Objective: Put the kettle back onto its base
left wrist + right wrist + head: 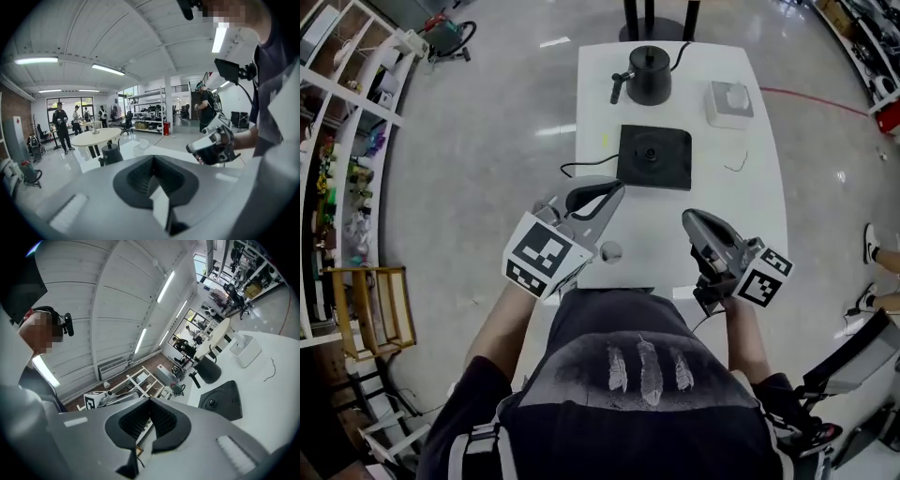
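Observation:
A black kettle (649, 75) stands at the far end of the white table (750, 206), off its base. The square black base (654, 157) lies flat at mid-table, nothing on it. Over the near part of the table my left gripper (617, 190) is shut and holds nothing; it sits left of the base's near corner. My right gripper (687, 219) hangs near the front edge, jaws together and bare. In the left gripper view the kettle (111, 153) shows beyond the closed jaws (153, 157). The right gripper view holds the kettle (206, 370) and base (220, 401).
A white box (730, 103) sits right of the kettle, with a thin wire (736, 164) near it. A black cable (581, 169) runs from the base to the left edge. A small round object (610, 251) lies near the front edge. Shelves (347, 141) line the left wall.

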Demonstrator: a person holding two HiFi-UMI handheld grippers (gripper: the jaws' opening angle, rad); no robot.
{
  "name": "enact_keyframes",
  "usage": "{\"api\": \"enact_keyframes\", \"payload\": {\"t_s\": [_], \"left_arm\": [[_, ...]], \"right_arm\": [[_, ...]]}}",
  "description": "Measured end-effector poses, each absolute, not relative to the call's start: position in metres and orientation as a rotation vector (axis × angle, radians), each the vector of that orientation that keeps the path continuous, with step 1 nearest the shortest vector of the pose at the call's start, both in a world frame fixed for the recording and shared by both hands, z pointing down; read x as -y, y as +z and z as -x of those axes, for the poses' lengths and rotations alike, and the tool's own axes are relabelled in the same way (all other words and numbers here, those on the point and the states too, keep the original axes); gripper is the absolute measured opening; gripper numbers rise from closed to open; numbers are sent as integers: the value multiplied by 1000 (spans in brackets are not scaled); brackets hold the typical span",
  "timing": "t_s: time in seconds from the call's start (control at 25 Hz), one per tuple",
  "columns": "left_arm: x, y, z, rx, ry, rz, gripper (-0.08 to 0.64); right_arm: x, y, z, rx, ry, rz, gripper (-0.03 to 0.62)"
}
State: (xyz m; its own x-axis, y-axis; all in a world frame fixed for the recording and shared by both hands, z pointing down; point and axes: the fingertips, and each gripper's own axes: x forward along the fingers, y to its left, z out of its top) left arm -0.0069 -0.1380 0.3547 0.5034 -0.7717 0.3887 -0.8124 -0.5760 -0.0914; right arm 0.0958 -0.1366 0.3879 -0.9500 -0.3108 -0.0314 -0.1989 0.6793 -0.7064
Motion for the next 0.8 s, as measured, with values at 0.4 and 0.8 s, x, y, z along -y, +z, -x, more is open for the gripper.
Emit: {"api": "enact_keyframes", "payload": {"t_s": [0.4, 0.8], "left_arm": [[176, 369, 31, 1454, 541, -2613, 2], [206, 406, 50, 1426, 492, -2586, 2]], "right_arm": [[149, 399, -85, -2801, -1123, 437, 2], [156, 415, -76, -2808, -1178, 553, 2]]}}
